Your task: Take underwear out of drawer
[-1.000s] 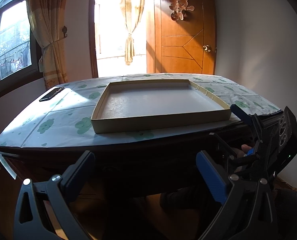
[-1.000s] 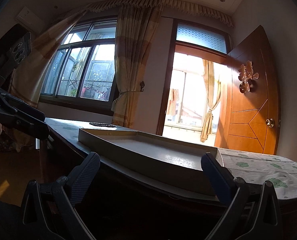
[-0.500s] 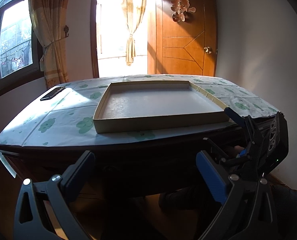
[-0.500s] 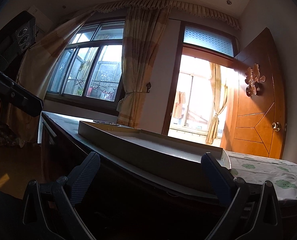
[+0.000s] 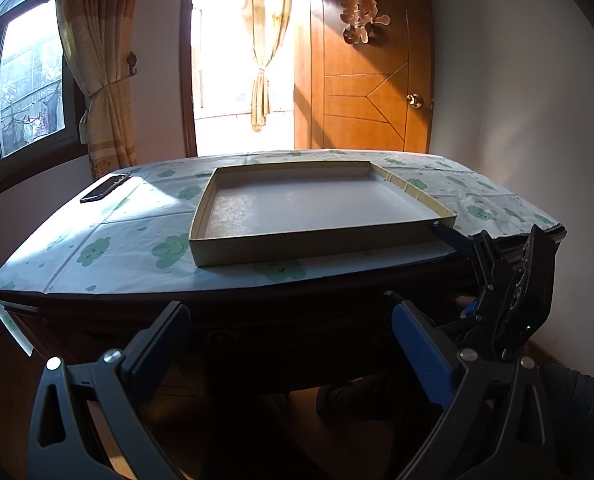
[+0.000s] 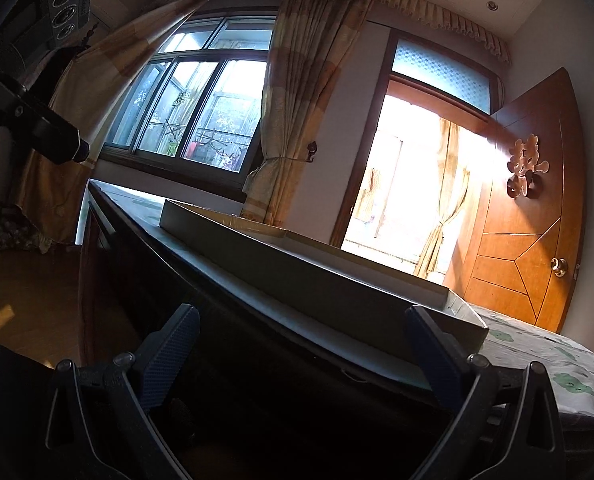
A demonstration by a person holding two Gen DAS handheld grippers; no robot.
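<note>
No underwear shows in either view. The dark wooden table front, where a drawer would be, lies in deep shadow, and I cannot make out a drawer line or handle. My left gripper hangs open and empty just before that front, below the tabletop edge. My right gripper is open and empty too. It is held low and tilted at the table's right front corner, where the left wrist view shows the right gripper with a hand behind it. The left gripper crosses the right wrist view's upper left.
A shallow empty cardboard box lies on the green-patterned tablecloth. A dark phone rests at the far left corner. Behind stand a curtained window, a bright open doorway and a wooden door. A white wall is on the right.
The right gripper has dropped lower against the table's right front and rolled, so its view now tilts. The left gripper has barely moved. Both stay open.
</note>
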